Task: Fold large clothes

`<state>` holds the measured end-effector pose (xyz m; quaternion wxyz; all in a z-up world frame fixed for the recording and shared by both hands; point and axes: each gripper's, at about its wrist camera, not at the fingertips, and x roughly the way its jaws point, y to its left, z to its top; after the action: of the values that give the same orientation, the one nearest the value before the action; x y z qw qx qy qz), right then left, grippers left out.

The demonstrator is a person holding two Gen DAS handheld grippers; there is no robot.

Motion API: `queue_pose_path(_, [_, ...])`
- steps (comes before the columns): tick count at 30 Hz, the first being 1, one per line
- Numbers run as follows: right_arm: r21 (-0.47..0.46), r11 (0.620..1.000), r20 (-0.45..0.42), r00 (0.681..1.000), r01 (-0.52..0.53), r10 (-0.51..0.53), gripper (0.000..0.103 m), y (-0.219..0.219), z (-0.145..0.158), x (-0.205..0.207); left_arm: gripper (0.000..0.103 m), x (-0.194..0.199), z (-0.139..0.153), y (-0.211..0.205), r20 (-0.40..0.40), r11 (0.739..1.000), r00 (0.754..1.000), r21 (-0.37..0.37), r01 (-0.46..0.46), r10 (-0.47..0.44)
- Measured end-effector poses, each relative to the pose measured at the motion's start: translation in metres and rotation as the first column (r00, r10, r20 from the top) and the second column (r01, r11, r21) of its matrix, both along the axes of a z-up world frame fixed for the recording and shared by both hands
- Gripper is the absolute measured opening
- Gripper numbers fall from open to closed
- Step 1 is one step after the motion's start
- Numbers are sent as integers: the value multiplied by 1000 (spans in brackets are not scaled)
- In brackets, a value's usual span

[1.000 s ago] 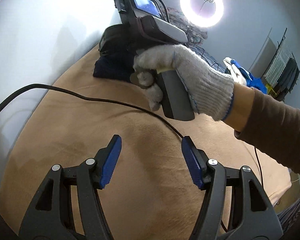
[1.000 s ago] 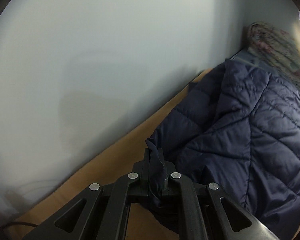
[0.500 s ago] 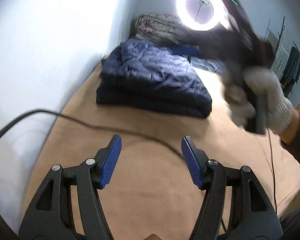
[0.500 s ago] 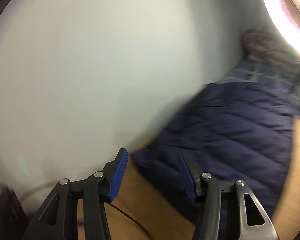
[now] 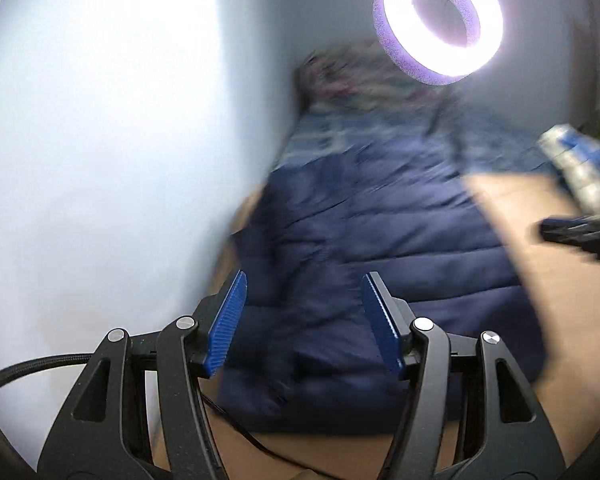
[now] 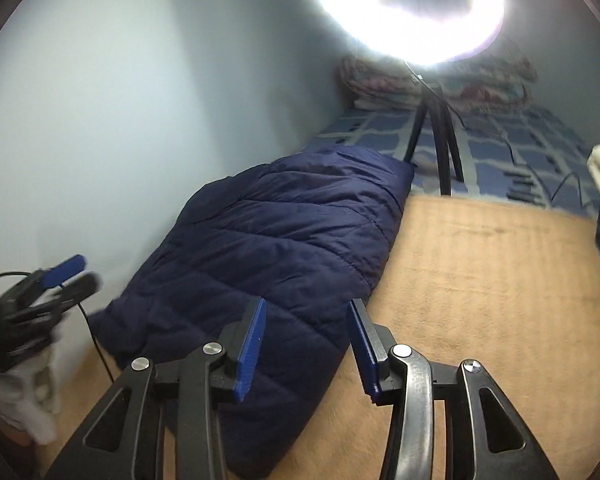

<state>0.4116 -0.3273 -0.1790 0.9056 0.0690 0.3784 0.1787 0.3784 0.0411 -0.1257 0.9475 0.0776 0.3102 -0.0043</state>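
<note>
Folded navy quilted jacket lies on the tan bed along the wall, long axis running away from me. My right gripper hangs over its near right edge, fingers empty and closing; left gripper, open and empty, seems over the near-left end, though that view is blurred.

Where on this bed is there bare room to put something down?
The widest free patch is the tan blanket, bordered by the folded navy quilted coat on one side and the blue patterned sheet behind. It is crowded along the wall, where the coat lies, and at the far end, where the ring light's tripod and heaped bedding stand.
</note>
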Motion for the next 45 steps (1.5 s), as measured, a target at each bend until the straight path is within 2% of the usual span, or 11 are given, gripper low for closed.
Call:
queue_pose_path(3, [-1,999,-33,999,-41,41,45,20,-19,9,63,19,-44,15,-78,995,994,69,-72,77])
queue_pose_path(5, [-59,993,-71,992,-106,101,45,45,-38,1,63,19,-69,26,-122,997,989,32,-74,78])
queue_pose_path(9, [-195,972,-61,991,-132,122,45,66,-49,-9,63,17,-69,36,-150,997,986,-11,-73,70])
queue_pose_path(13, [22,999,-86,995,-43,45,81,26,-39,-18,63,14,-50,56,-180,984,982,-159,-85,56])
queue_pose_path(17, [192,981,-190,981,10,27,81,-6,-58,-22,63,19,-45,63,-203,987,976,-125,-104,78])
queue_pose_path(22, [422,906,-309,943,18,125,80,-14,-99,-34,63,16,-56,51,-237,995,967,-23,-97,89])
queue_pose_path(24, [439,898,-297,948,30,113,76,-12,-102,-38,63,16,-60,40,-237,995,967,44,-85,93])
queue_pose_path(27, [469,883,-335,929,22,155,48,-4,-107,-39,63,14,-63,32,-262,992,960,103,-75,100])
queue_pose_path(32, [318,948,-347,932,13,104,20,12,-91,-44,56,13,-60,30,-347,994,933,69,-81,100])
queue_pose_path(37, [208,978,-374,926,26,55,15,19,-68,-67,54,-12,-53,17,-378,995,923,96,-40,74])
queue_pose_path(45, [129,992,-383,923,12,39,14,0,-44,-136,54,-81,-46,-4,-426,998,904,35,45,-26])
